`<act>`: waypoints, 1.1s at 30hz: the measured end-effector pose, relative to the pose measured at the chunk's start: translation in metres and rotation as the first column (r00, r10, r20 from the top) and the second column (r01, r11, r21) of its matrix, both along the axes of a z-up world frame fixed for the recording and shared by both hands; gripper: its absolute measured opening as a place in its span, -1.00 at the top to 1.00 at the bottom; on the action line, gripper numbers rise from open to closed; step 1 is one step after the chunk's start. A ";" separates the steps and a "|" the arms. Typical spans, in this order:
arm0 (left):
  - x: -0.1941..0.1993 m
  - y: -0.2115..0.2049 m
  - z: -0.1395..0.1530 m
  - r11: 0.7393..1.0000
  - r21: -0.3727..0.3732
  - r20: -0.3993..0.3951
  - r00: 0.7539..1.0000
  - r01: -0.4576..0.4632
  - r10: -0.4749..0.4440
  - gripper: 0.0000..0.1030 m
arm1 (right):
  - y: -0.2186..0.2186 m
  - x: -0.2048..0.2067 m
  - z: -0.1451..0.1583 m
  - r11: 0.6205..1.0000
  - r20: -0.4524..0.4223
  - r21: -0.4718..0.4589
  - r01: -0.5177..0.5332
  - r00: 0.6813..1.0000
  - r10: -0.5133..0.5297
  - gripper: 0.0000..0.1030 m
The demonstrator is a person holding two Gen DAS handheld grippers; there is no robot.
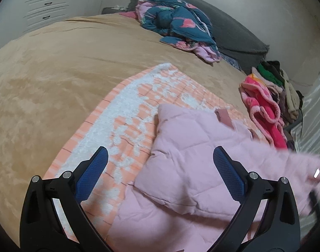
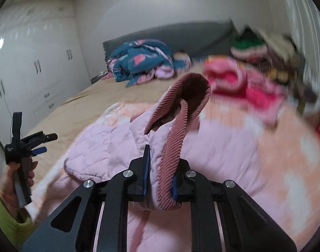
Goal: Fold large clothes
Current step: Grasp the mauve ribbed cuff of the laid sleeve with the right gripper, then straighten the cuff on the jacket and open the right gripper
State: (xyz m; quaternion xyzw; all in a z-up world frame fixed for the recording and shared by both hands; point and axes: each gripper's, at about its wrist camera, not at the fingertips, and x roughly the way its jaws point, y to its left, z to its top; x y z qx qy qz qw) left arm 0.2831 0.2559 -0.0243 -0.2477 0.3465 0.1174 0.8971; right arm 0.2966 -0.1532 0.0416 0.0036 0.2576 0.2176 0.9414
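A pale pink quilted jacket (image 1: 191, 168) lies on an orange and white blanket (image 1: 122, 109) spread over the bed. My left gripper (image 1: 160, 150) hovers open above the jacket's near left part, its blue pads wide apart and nothing between them. In the right wrist view my right gripper (image 2: 162, 168) is shut on the jacket's dusty-pink ribbed cuff (image 2: 174, 130), which stands lifted above the rest of the jacket (image 2: 109, 147). The left gripper (image 2: 27, 145) shows there at the far left, held by a hand (image 2: 11, 180) in a yellow-green sleeve.
The bed has a tan cover (image 1: 55, 73) and a grey headboard (image 1: 233, 31). A crumpled teal flowered garment (image 1: 176, 21) lies near the headboard. A pile of mixed clothes (image 1: 265, 96) sits at the bed's right edge. White wardrobes (image 2: 34, 63) line the left wall.
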 end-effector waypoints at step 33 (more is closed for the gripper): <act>0.042 -0.093 -0.019 0.950 0.171 -0.053 0.965 0.260 -0.255 -0.82 | -0.030 0.067 -0.081 0.980 -0.122 -0.096 0.175 0.975 -0.186 0.66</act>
